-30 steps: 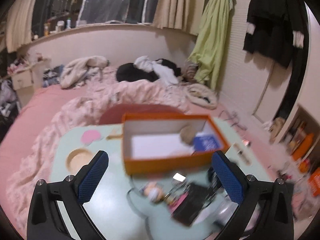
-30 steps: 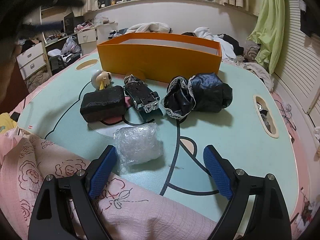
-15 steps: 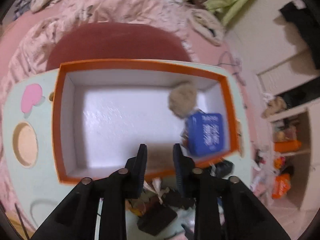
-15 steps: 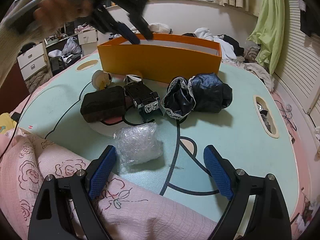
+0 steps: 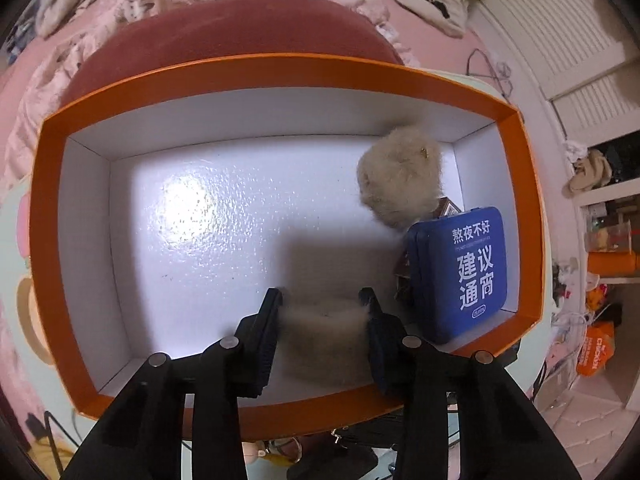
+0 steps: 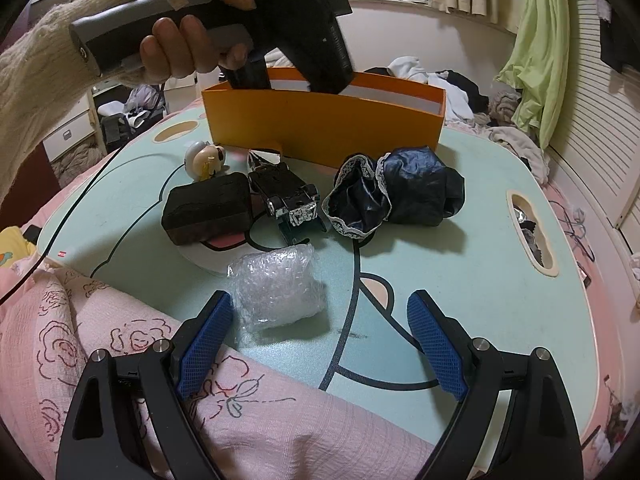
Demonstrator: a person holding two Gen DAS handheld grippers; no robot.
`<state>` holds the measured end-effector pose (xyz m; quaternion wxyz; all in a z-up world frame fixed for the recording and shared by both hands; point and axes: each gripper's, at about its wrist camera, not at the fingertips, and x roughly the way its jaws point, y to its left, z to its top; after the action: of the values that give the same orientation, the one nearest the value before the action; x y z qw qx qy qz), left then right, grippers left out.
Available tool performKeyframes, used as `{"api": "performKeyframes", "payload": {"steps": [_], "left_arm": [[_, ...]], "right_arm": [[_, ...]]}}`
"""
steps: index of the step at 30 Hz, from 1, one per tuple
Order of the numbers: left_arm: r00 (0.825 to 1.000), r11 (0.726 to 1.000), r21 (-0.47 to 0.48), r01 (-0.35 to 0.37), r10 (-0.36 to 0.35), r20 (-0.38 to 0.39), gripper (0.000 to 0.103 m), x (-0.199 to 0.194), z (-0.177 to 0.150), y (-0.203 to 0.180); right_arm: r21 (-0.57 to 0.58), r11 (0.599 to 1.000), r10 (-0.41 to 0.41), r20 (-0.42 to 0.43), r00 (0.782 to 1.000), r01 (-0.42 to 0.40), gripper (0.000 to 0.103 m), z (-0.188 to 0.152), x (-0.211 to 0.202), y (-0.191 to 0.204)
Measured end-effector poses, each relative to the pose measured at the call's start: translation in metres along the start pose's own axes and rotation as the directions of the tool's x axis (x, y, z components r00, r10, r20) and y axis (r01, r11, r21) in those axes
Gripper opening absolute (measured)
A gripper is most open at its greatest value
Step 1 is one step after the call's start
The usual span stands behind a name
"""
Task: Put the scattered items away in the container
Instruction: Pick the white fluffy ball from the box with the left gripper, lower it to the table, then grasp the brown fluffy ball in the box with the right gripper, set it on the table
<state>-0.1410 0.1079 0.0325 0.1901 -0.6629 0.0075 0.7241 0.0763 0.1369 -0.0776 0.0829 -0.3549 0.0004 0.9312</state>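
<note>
My left gripper is shut on a beige furry pom-pom and holds it inside the orange box, near its front wall. Another furry pom-pom and a blue tin lie at the box's right end. In the right wrist view the left gripper body reaches down into the orange box. My right gripper is open and empty above the table's near edge, with a bubble-wrap bundle just ahead of its left finger.
On the mint table lie a black pouch, a black and silver toy car, a small round figurine and dark lace-trimmed fabric. A pink quilt covers the near edge.
The left gripper went from open above the table to over the box, then lowered into it with the furry pom-pom between its fingers. The right gripper has not moved.
</note>
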Motion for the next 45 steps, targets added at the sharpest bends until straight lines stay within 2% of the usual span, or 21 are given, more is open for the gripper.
{"api": "performKeyframes", "payload": {"steps": [3,6,8,10,12,16,17,18,19,21,23,25,26,30,32,35,36,37,38,41,45], "left_arm": [[0.998,0.999,-0.014,0.035,-0.034,0.048,0.036,-0.006,-0.007,0.009],[0.978,0.994,-0.049,0.093,-0.083,0.192,0.036,-0.031,-0.022,0.024],[0.935,0.983,-0.050,0.178,-0.153,0.321,0.036,-0.060,-0.043,0.032],[0.876,0.973,-0.010,0.231,-0.204,0.438,0.037,-0.089,-0.076,0.034],[0.840,0.967,0.027,0.252,-0.232,0.491,0.037,-0.100,-0.105,0.030],[0.808,0.972,0.092,0.218,-0.233,0.541,0.040,-0.093,-0.150,0.020],[0.797,0.974,0.103,0.204,-0.226,0.560,0.051,-0.090,-0.155,0.019],[0.788,0.976,0.107,0.190,-0.216,0.576,0.067,-0.086,-0.152,0.018],[0.772,0.981,0.097,0.171,-0.194,0.605,0.072,-0.083,-0.153,0.020],[0.731,0.984,0.049,0.173,-0.162,0.663,0.073,-0.082,-0.155,0.033],[0.703,0.973,0.038,0.227,-0.191,0.685,0.074,-0.081,-0.161,0.042],[0.680,0.967,0.039,0.254,-0.206,0.704,0.077,-0.083,-0.173,0.049],[0.675,0.970,0.035,0.239,-0.192,0.712,0.079,-0.083,-0.183,0.052],[0.678,0.995,0.004,0.096,-0.068,0.732,0.085,-0.071,-0.225,0.062],[0.708,0.998,0.020,0.054,-0.052,0.704,0.086,-0.058,-0.241,0.065],[0.770,0.998,0.052,-0.027,-0.012,0.638,0.089,-0.032,-0.251,0.060],[0.794,0.995,0.060,-0.082,0.029,0.608,0.090,-0.018,-0.248,0.056],[0.798,0.990,0.060,-0.131,0.069,0.599,0.094,-0.011,-0.247,0.051],[0.785,0.974,0.066,-0.218,0.135,0.605,0.101,-0.006,-0.247,0.043],[0.802,0.967,0.105,-0.232,0.129,0.583,0.103,-0.002,-0.237,0.035],[0.795,0.969,0.096,-0.228,0.129,0.593,0.103,-0.003,-0.235,0.038]], "right_arm": [[0.001,1.000,0.000,0.000,1.000,0.000,0.089,0.000,0.002,-0.002],[0.001,1.000,0.000,0.000,1.000,0.000,0.089,0.001,-0.005,-0.001],[0.001,1.000,0.000,0.001,1.000,0.000,0.089,0.000,-0.007,-0.004],[0.001,1.000,-0.001,0.003,1.000,0.001,0.089,-0.001,-0.014,-0.012],[0.002,1.000,-0.001,0.002,1.000,0.001,0.089,-0.001,-0.017,-0.012],[0.002,1.000,-0.001,0.002,1.000,0.001,0.089,-0.001,-0.018,-0.013],[0.001,1.000,-0.002,0.003,1.000,0.002,0.089,-0.005,-0.023,-0.014],[0.001,1.000,-0.002,0.002,1.000,0.002,0.089,-0.006,-0.021,-0.015],[0.001,1.000,-0.002,0.002,1.000,0.002,0.089,-0.006,-0.021,-0.016],[0.001,1.000,-0.003,0.003,1.000,0.003,0.089,-0.007,-0.025,-0.013],[0.001,1.000,-0.003,0.003,1.000,0.003,0.089,-0.006,-0.027,-0.012],[0.001,1.000,-0.003,0.003,1.000,0.003,0.089,-0.005,-0.029,-0.013],[0.001,1.000,-0.003,0.003,1.000,0.003,0.089,-0.005,-0.030,-0.013],[0.001,1.000,-0.003,0.003,1.000,0.003,0.090,-0.005,-0.033,-0.013],[0.002,1.000,-0.003,0.003,1.000,0.003,0.090,-0.004,-0.034,-0.014],[0.001,1.000,-0.003,0.003,1.000,0.003,0.090,-0.004,-0.035,-0.014],[0.001,1.000,-0.003,0.003,1.000,0.003,0.090,-0.004,-0.036,-0.014],[0.000,1.000,-0.004,0.003,1.000,0.004,0.090,0.000,-0.044,-0.013],[0.006,1.000,-0.011,0.005,1.000,0.011,0.090,0.002,-0.048,-0.014],[0.007,1.000,-0.013,0.007,1.000,0.013,0.091,0.014,-0.065,-0.020],[0.007,1.000,-0.015,0.007,1.000,0.015,0.091,0.016,-0.074,-0.012]]}}
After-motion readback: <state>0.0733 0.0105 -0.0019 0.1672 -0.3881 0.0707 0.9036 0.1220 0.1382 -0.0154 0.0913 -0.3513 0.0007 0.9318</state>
